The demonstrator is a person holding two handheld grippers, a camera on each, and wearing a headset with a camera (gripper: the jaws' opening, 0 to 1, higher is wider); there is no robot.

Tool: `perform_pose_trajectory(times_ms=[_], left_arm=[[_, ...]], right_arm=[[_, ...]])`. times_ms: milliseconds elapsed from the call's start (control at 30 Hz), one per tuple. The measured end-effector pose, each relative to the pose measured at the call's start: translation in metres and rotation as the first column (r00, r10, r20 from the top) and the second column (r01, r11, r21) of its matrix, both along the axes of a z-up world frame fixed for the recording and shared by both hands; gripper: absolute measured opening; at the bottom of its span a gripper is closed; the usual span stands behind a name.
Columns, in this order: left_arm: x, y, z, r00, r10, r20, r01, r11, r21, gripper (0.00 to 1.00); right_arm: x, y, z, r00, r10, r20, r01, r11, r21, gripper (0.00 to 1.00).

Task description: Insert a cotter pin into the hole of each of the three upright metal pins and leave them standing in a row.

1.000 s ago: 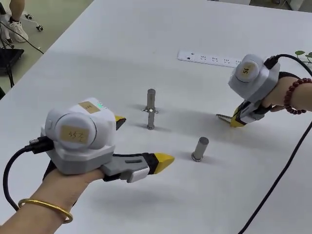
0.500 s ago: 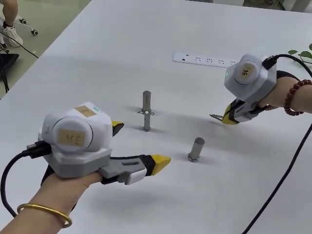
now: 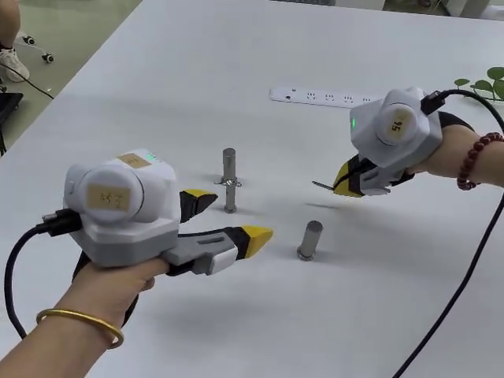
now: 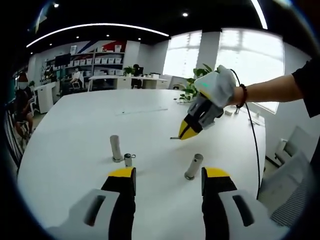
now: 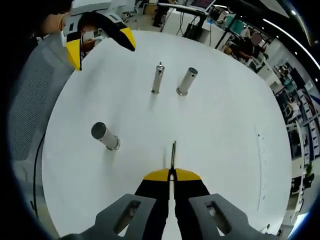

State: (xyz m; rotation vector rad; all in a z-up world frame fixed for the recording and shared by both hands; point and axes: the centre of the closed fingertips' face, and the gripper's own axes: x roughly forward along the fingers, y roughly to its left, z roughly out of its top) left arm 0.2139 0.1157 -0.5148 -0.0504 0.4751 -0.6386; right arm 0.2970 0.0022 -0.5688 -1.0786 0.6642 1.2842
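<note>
Leftward over the white table (image 3: pixel 236 79) the right gripper (image 3: pixel 340 188) has travelled since a second ago. Its load now hangs above and just beyond the lone metal pin (image 3: pixel 309 239), where earlier it was well to that pin's right.

At the near left the left gripper (image 3: pixel 228 216) hovers with its jaws spread and nothing between them. It is aimed at the pins, probably ready to steady one. The right gripper's jaws are pressed together, pinching a cotter pin (image 3: pixel 321 187) by one end. The free end points left and lies roughly level, which suits a sideways push through a cross hole. A power strip (image 3: pixel 315 97) lies at the far side, well apart from the work.

As for what holds what, the far metal pin (image 3: pixel 228 163) and the near metal pin (image 3: pixel 231 201) stand upright, one behind the other, left of the lone one. A small ringed piece (image 3: pixel 231 183) at the near pin's top looks like a cotter already seated. The other two pins seem bare, though their holes are too small to make out.
</note>
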Motion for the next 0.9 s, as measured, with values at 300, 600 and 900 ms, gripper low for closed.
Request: perform_pose_trajectory(times_ms=[300, 600, 900], left_arm=[[0.013, -0.012, -0.002, 0.998, 0.002, -0.063, -0.005, 0.999, -0.041, 0.39], [0.026, -0.023, 0.001, 0.993, 0.01, -0.119, -0.026, 0.991, -0.129, 0.32], [0.027, -0.032, 0.002, 0.986, 0.003, -0.168, -0.034, 0.983, -0.183, 0.22]], right_arm=[[-0.01, 0.011, 0.01, 0.998, 0.047, 0.028, -0.048, 0.998, 0.037, 0.0], [-0.022, 0.025, 0.024, 0.992, 0.105, 0.066, -0.11, 0.991, 0.077, 0.0], [-0.028, 0.04, 0.034, 0.98, 0.167, 0.104, -0.178, 0.979, 0.102, 0.0]])
